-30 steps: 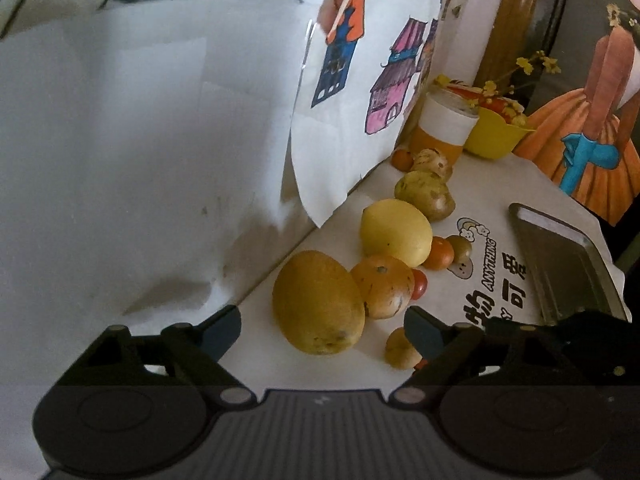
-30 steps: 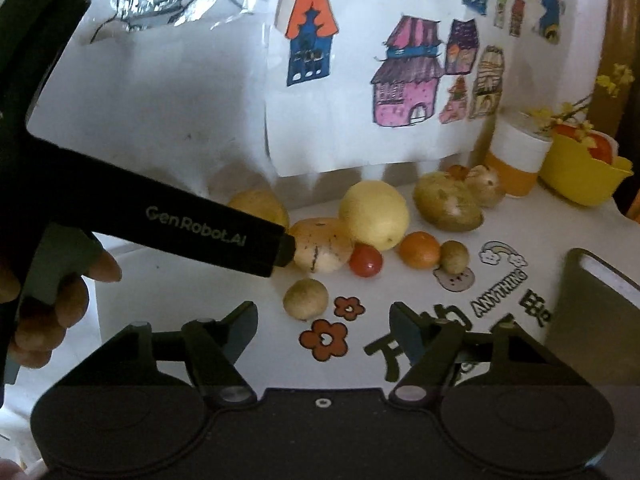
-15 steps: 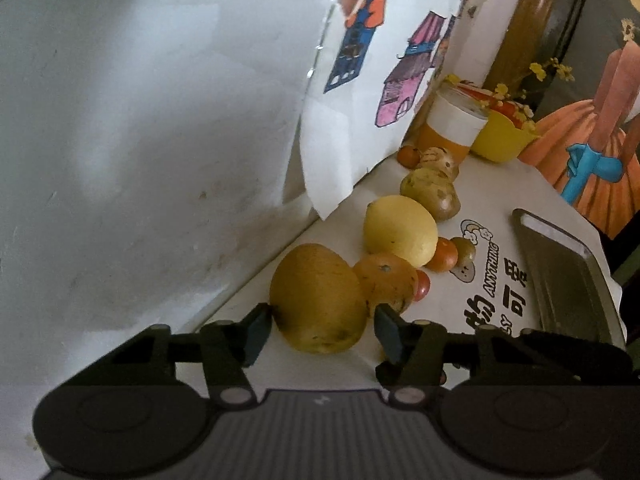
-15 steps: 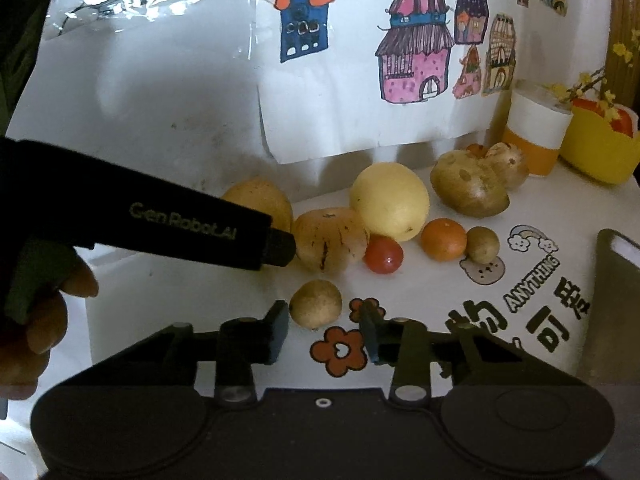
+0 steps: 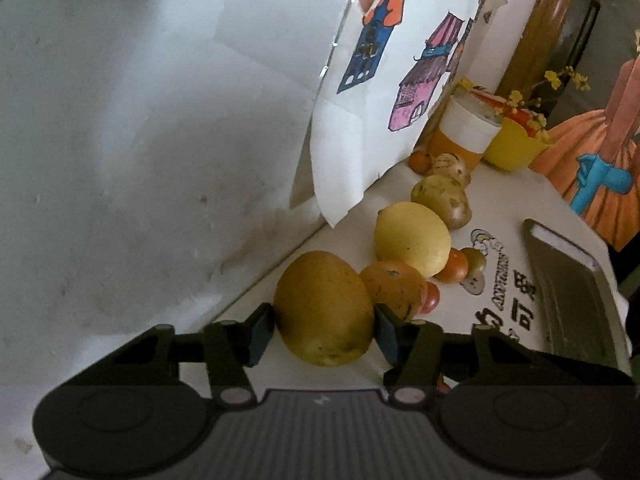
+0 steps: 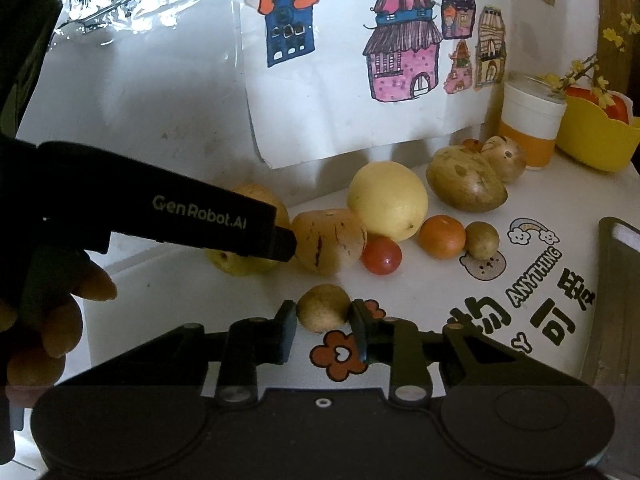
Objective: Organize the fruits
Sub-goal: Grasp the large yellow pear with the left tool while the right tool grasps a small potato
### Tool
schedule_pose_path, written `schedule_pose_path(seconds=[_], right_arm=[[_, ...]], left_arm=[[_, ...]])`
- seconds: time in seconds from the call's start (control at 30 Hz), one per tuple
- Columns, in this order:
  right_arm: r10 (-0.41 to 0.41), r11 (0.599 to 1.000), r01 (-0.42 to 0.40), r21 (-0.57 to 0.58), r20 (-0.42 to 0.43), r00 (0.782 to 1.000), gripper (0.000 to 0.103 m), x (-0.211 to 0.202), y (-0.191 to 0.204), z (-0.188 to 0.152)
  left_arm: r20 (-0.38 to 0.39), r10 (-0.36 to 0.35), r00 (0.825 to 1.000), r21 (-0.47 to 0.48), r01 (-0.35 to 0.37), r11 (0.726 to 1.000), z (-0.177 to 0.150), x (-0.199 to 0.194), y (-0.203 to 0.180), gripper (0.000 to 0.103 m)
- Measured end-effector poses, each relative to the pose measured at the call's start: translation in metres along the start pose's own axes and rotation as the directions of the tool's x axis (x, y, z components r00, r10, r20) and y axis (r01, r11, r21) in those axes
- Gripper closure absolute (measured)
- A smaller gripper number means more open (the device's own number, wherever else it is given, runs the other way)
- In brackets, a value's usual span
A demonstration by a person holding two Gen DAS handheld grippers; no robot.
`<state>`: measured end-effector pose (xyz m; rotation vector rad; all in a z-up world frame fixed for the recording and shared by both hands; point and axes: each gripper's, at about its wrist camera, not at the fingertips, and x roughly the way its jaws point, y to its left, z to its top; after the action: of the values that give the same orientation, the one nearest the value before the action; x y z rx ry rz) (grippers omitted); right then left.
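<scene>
In the left wrist view, my left gripper (image 5: pixel 324 332) is shut on a large yellow-brown fruit (image 5: pixel 324 308) that rests on the white table (image 5: pixel 512 208) beside the wall. The right wrist view shows the same fruit (image 6: pixel 240 264) half hidden behind one of the left gripper's fingers (image 6: pixel 224 220). My right gripper (image 6: pixel 323 330) is shut on a small round brown fruit (image 6: pixel 322 307), which sits on the table above a flower print. A row of fruits runs along the wall: a striped tan fruit (image 6: pixel 328 240), a yellow round one (image 6: pixel 386 200) and a cherry tomato (image 6: pixel 381 255).
Further right lie a small orange (image 6: pixel 442 237), a small brown fruit (image 6: pixel 482 240) and two spotted brown ones (image 6: pixel 466 185). A metal tray (image 5: pixel 572 292) stands at the right edge. An orange-and-white cup (image 6: pixel 532 128) and a yellow bowl (image 6: pixel 596 140) stand in the corner. A hand (image 6: pixel 52 320) holds the left gripper.
Both grippers have moved forward and shut from wide open. The left has taken hold of the large yellow-brown fruit, the right the small brown fruit.
</scene>
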<state>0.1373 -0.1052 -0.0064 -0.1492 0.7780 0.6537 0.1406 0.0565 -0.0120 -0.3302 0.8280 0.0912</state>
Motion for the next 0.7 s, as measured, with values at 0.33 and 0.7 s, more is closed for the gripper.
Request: schedule_pose_path(seconds=[0.33, 0.7], right_arm=[[0.009, 0.999, -0.009, 0.031, 0.001, 1.000, 0.072, -0.004, 0.000, -0.003], [-0.016, 0.997, 0.016, 0.071, 0.002, 1.000, 0.072, -0.018, -0.010, -0.016]], left_arm=[[0.022, -0.025, 0.999, -0.004, 0.025, 1.000, -0.010, -0.008, 0.003, 0.047], [0.042, -0.034, 0.999, 0.042, 0.032, 0.999, -0.022, -0.018, -0.002, 0.047]])
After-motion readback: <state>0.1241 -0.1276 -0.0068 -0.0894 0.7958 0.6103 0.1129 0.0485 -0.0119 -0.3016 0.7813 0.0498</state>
